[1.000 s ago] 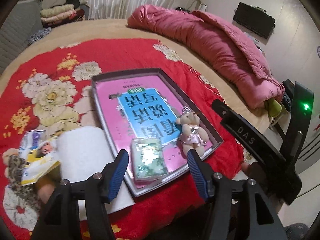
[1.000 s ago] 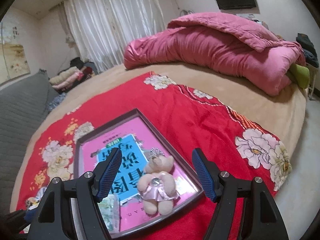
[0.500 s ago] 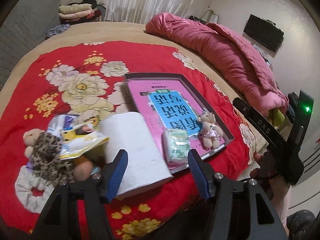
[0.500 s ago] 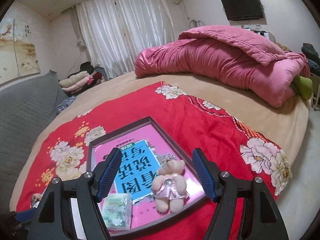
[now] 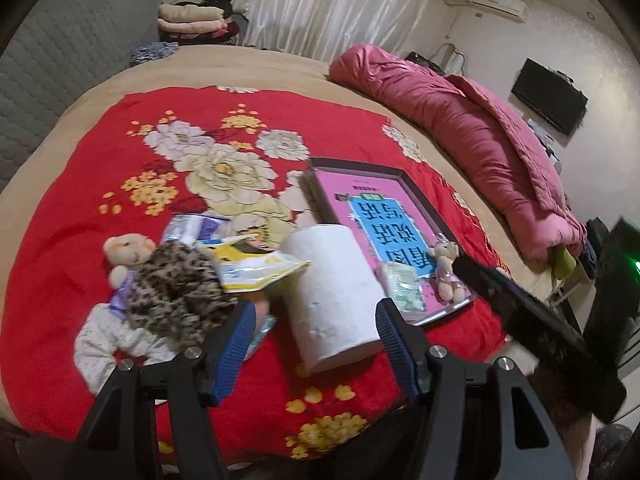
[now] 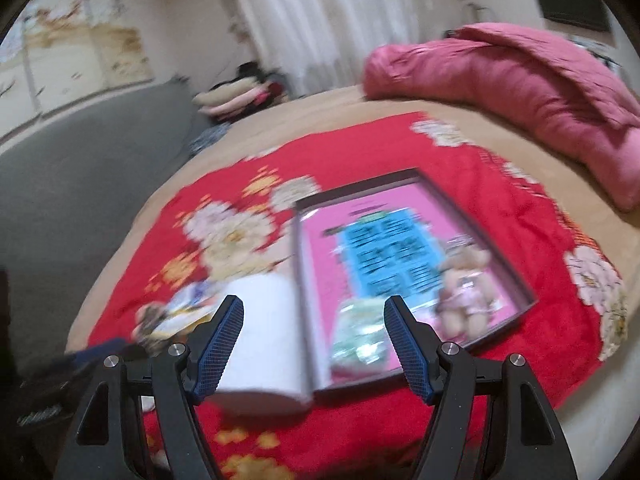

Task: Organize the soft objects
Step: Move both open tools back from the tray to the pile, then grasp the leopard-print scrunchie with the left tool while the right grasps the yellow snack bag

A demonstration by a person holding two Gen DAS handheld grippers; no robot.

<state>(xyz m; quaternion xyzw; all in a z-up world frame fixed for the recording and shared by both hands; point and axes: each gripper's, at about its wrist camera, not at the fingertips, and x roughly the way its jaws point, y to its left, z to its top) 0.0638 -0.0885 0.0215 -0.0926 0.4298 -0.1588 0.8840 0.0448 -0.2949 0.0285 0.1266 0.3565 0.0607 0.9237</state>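
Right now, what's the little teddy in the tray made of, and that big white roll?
The little teddy looks like fuzzy tan plush with a shiny pink satin-like dress. The big white roll looks like soft matte tissue paper, with faint dimpled embossing. The tray could be card or plastic; its dark rim doesn't settle it.

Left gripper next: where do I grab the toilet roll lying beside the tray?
Grip the toilet roll across its round middle, coming from above and the near side. It lies on its side pointing away, so the open left gripper likely just spans its curved flanks; the tray crowds its right.
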